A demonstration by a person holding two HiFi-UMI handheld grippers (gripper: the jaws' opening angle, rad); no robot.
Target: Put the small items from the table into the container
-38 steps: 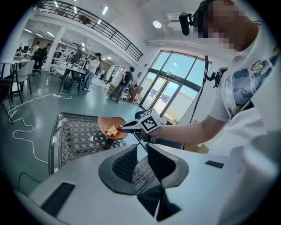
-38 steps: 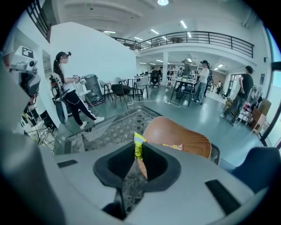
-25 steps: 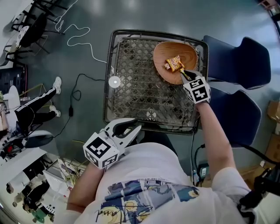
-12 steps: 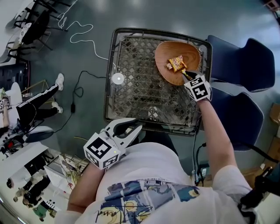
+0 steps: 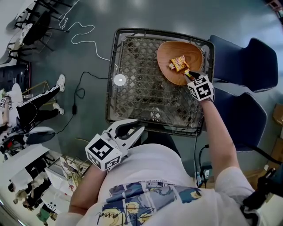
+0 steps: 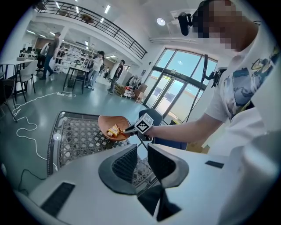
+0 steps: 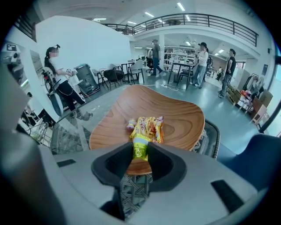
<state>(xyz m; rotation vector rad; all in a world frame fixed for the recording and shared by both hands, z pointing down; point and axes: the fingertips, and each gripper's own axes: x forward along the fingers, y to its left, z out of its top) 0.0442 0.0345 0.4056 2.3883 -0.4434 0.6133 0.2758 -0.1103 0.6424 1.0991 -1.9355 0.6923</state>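
grey-green floor (image 5: 177, 13) spreads under a square woven table (image 5: 137, 88), with two dark blue chairs (image 5: 247, 62) just beyond the right gripper's outer side. a white cable (image 5: 84, 37) trails over the floor, well off past the left gripper. the wooden bowl (image 5: 192, 50) sits at the table's far corner, directly ahead of the right gripper (image 5: 189, 74), whose tips reach over the bowl's near rim. the left gripper (image 5: 132, 132) hangs close to the person's body, just short of the table's near edge, its jaws a narrow gap apart with nothing between them. the right gripper's jaws are opening; the near end of the yellow snack packet (image 7: 147, 127) lies between them, filling the gap from pad to pad, while the rest of the packet rests on the bowl's floor ahead of the tips. a small wrapped sweet (image 7: 131, 125) lies in the bowl, touching the packet's left edge. a round white disc (image 5: 119, 80) sits on the table's left rim, ahead of the left gripper.
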